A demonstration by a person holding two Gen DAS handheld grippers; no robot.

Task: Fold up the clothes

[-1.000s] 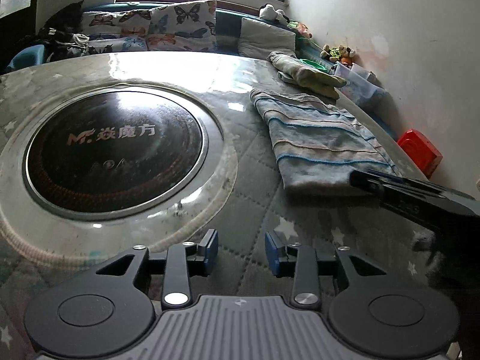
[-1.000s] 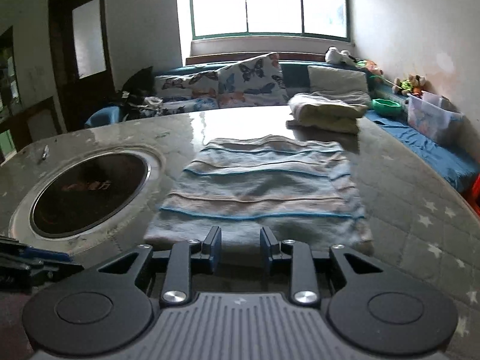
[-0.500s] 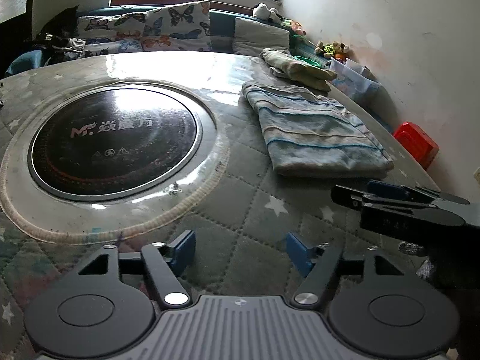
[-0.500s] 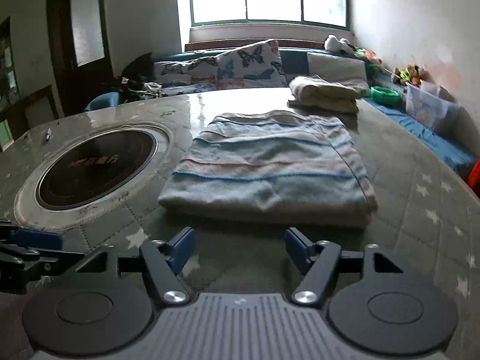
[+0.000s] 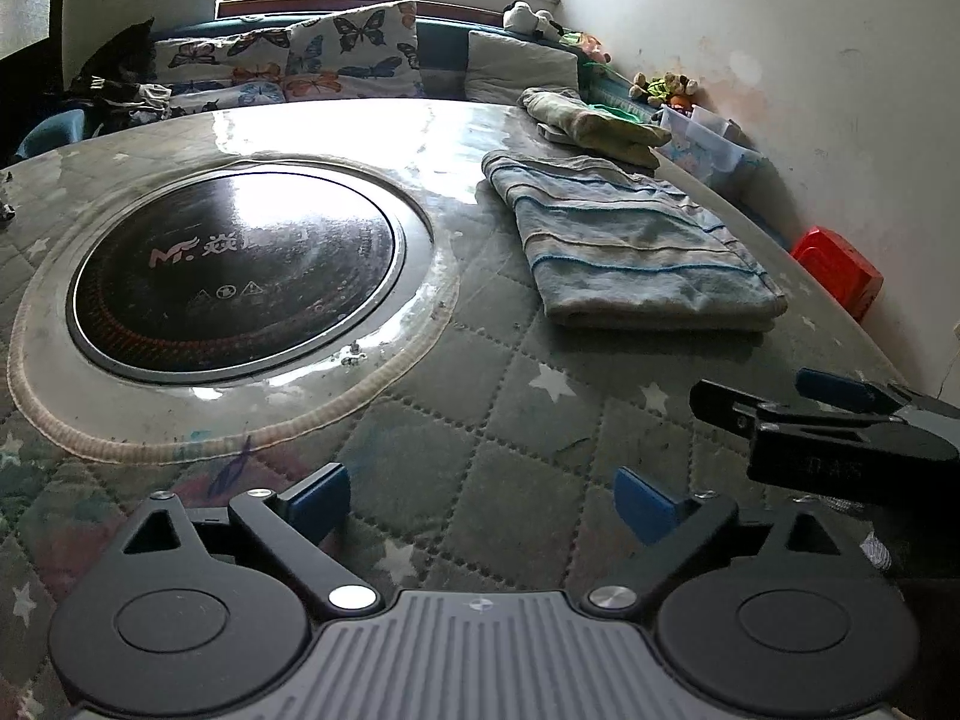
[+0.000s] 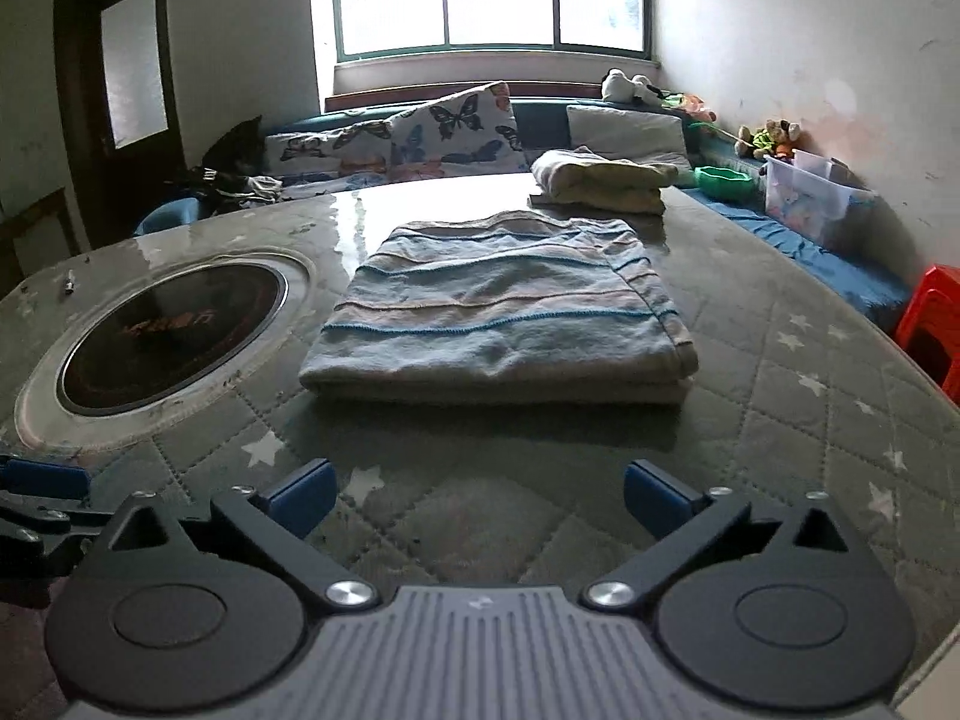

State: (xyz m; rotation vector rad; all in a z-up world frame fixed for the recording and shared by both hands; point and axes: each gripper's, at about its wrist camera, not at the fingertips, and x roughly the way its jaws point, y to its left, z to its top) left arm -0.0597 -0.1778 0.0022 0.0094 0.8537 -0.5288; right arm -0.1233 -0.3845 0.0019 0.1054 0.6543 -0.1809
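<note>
A folded striped blue-and-beige cloth [image 6: 498, 324] lies flat on the round quilted table; it also shows in the left wrist view [image 5: 630, 252] at the right. A second folded, yellowish cloth [image 6: 600, 180] lies behind it near the far edge, also seen in the left wrist view [image 5: 594, 123]. My right gripper [image 6: 477, 495] is open and empty, pulled back from the striped cloth's near edge. My left gripper [image 5: 480, 501] is open and empty over the quilted table cover, left of the right gripper [image 5: 828, 420].
A round black induction hob [image 5: 234, 264] is set in the table's middle, also in the right wrist view [image 6: 174, 336]. A sofa with butterfly cushions [image 6: 450, 132] stands behind. A clear plastic box [image 6: 807, 195] and a red stool [image 6: 930, 324] stand at the right.
Both grippers have opened wide, from nearly shut, and drawn back from the striped cloth. The cloth now lies free and folded on the table.
</note>
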